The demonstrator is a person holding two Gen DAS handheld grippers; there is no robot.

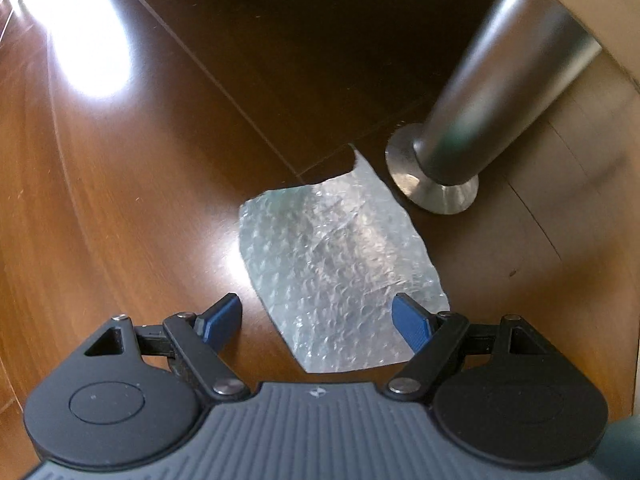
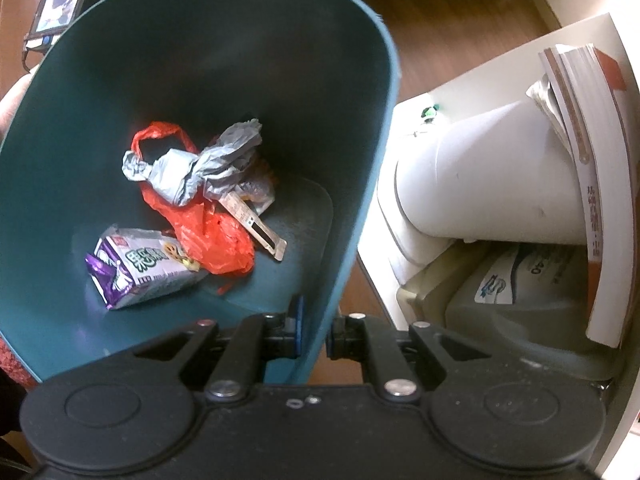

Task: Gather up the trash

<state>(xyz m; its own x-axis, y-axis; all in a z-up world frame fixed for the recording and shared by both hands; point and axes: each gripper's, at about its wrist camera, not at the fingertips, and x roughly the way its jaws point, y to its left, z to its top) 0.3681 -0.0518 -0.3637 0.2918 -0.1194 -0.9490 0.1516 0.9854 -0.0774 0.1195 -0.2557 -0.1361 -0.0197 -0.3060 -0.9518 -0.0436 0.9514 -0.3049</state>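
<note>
Beneath my left gripper (image 1: 318, 320) spreads the brown wooden floor (image 1: 120, 200), and ahead of the jaws to the right I see a metal table leg (image 1: 492, 100) standing on its round foot. Between these lies the piece of bubble wrap (image 1: 340, 264), flat on the boards: its near part sits in the gap between my blue fingertips (image 1: 412, 322), closer to the right one, while the far end reaches toward the leg's foot. My left jaws stand wide apart and grip nothing.

On my right side, the right gripper (image 2: 314, 330) is pinched almost closed on the near wall of the teal bin (image 2: 360, 160), one finger inside, one outside. Ahead of those jaws, on the bin's bottom, lie an orange plastic bag (image 2: 216, 240), a grey crumpled bag (image 2: 192, 172) and a purple snack wrapper (image 2: 140, 268).
</note>
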